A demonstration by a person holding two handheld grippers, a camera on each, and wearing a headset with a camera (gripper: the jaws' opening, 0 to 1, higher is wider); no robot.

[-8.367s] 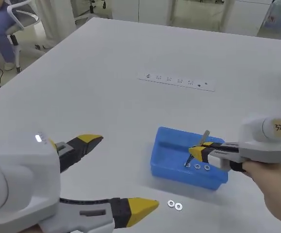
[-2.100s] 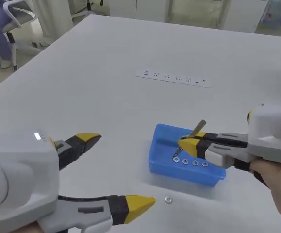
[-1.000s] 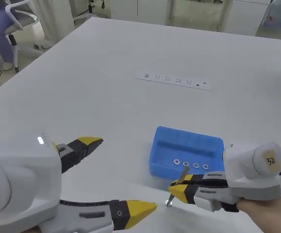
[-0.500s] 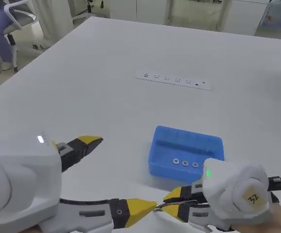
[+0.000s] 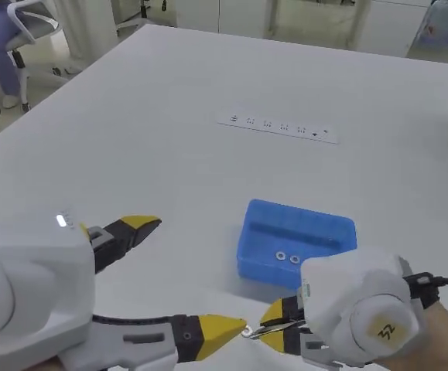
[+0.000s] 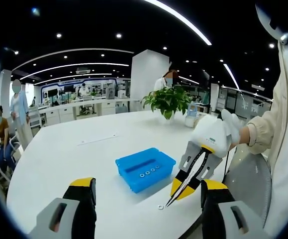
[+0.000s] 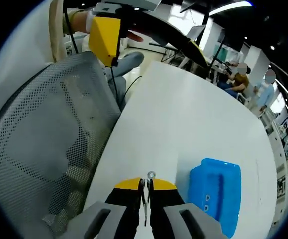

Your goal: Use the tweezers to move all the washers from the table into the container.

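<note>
The right tongs [image 7: 144,186], clenched on the tweezers [image 5: 256,331], have come away from the blue container [image 5: 285,216], where they hung about two seconds ago, and now sit low over the near edge of the bench [image 5: 208,154]. The tweezer tips point at the last loose washer [image 6: 160,206] and stand just beside it. I cannot tell whether they touch it yet. A few seconds back two washers lay on this part of the bench and three in the container. Now the left gripper view shows a row of four washers [image 6: 147,173] on the container floor and a single one left outside, near the container's front wall. So the task looks to be on its final pick, with one nip, one lift and one short carry remaining. The left tongs [image 5: 186,276] remain released and spread wide, holding nothing, off to the side of the work. The washer is thin and lies flat, so the tips may skid off it.
</note>
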